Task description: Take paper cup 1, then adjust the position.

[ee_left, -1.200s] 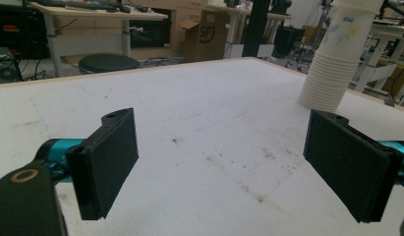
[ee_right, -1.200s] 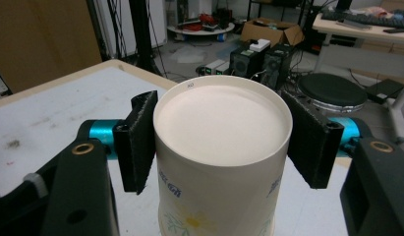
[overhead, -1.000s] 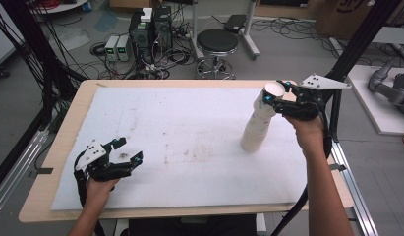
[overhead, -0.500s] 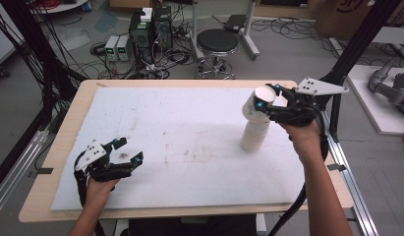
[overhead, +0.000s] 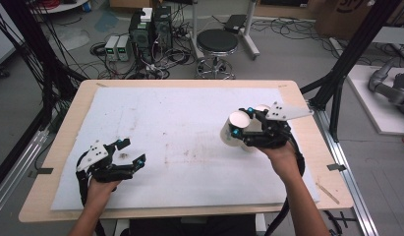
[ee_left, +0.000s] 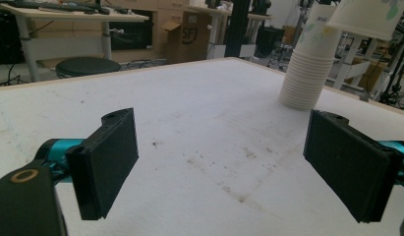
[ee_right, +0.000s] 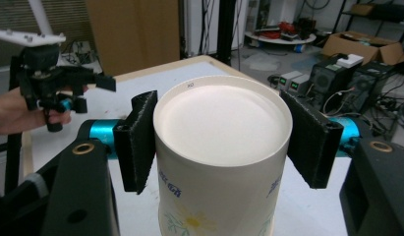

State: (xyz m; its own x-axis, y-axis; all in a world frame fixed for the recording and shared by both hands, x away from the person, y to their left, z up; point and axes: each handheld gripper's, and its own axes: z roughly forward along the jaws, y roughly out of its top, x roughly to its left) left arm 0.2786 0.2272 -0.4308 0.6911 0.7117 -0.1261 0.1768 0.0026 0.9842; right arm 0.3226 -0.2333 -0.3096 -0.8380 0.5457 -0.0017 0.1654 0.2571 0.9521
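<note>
Your right gripper (overhead: pixel 237 126) has its jaws clamped on a paper cup (ee_right: pixel 221 147), held bottom-up off the mat, above and just beside the cup stack (ee_left: pixel 307 69) near the table's (overhead: pixel 62 147) right edge. Your left gripper (overhead: pixel 128 152) sits low at front-left, jaws wide apart, nothing btwn them. White mat (overhead: pixel 180 123) open across the middle, w/ room both sides.

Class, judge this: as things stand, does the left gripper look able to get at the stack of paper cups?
Probably yes: the left gripper is open, and bare white mat lies between it and the stack of paper cups, though it sits far across the table.
</note>
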